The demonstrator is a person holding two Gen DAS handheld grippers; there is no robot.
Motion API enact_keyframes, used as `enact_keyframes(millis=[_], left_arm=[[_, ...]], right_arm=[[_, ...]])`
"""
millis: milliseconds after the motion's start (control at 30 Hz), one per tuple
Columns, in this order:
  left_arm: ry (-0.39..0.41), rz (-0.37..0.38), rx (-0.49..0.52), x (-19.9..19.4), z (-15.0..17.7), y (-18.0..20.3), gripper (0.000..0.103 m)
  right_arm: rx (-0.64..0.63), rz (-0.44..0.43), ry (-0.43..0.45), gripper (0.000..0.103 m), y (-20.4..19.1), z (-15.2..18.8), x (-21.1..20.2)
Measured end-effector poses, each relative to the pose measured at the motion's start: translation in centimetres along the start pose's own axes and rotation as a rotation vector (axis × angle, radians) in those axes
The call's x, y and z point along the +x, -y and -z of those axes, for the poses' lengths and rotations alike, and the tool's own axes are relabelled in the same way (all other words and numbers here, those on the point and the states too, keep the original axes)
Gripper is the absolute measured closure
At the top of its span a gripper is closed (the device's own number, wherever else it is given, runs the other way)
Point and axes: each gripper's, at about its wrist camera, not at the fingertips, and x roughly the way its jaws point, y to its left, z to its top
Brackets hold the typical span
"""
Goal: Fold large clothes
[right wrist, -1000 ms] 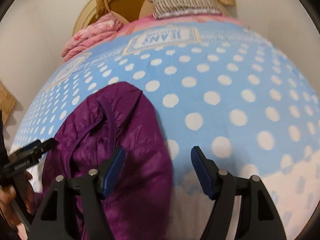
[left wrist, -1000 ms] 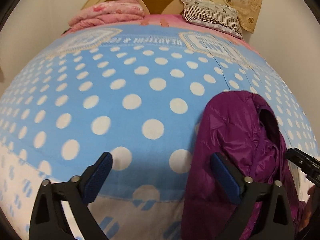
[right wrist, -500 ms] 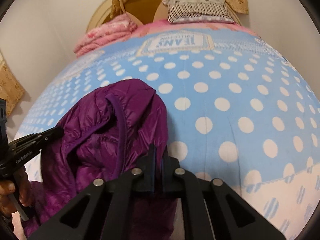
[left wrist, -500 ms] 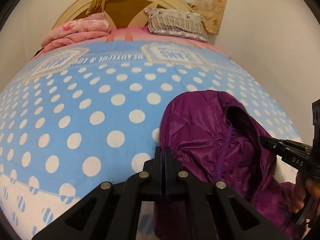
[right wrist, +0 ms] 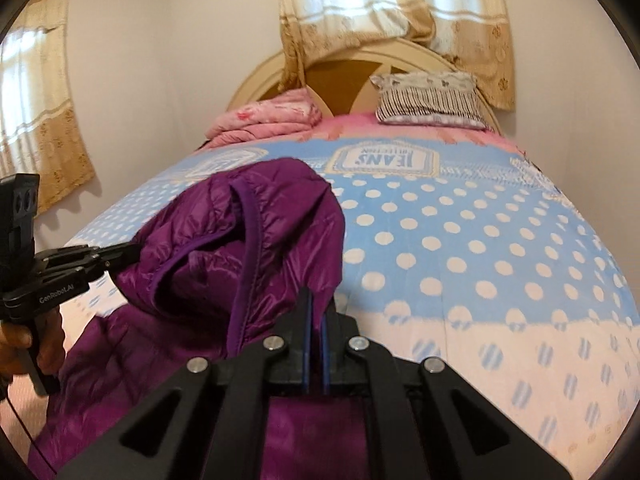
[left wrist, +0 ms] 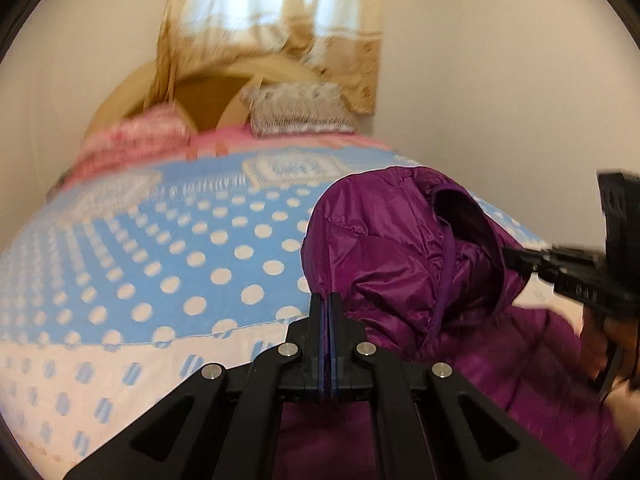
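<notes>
Jacket (left wrist: 404, 264), purple, puffy, bunched at near edge of bed (left wrist: 168, 264), hood part raised off blanket, lower part draped over edge. Left gripper (left wrist: 329, 308): jaws fully together, clamped on jacket fabric at left side. Right gripper (right wrist: 315, 304): jaws nearly together, pinching thin jacket fabric at right side. Pillow (right wrist: 430, 100) and pink quilt (right wrist: 268, 118) at headboard, well apart from jacket.

The right tool (right wrist: 315, 308) is clamped on a fold of the purple puffer jacket (right wrist: 224, 248), lifted off the polka-dot bedspread (right wrist: 480, 248). To its left, the left tool (right wrist: 120, 254) pinches the jacket's other edge.
</notes>
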Motion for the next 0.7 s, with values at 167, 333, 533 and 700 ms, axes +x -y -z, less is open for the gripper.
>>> enact_keyframes(millis=[167, 333, 533, 700], left_arm=[[-0.016, -0.069, 0.156, -3.3, 4.6, 2.5, 0.101], [-0.101, -0.098, 0.177, -5.1, 8.5, 2.2, 0.1], [-0.143, -0.142, 0.064, -7.1, 10.8, 0.4, 0.04], [-0.052, -0.188, -0.096, -8.5, 9.0, 0.2, 0.013]], right_arm=[[-0.074, -0.008, -0.103, 0.074, -0.1, 3.6, -1.2], [0.007, -0.017, -0.193, 0.074, 2.1, 5.4, -2.5], [0.087, 0.003, -0.244, 0.065, 2.4, 6.7, -5.4], [0.105, 0.031, -0.218, 0.065, -1.1, 5.8, -7.0]])
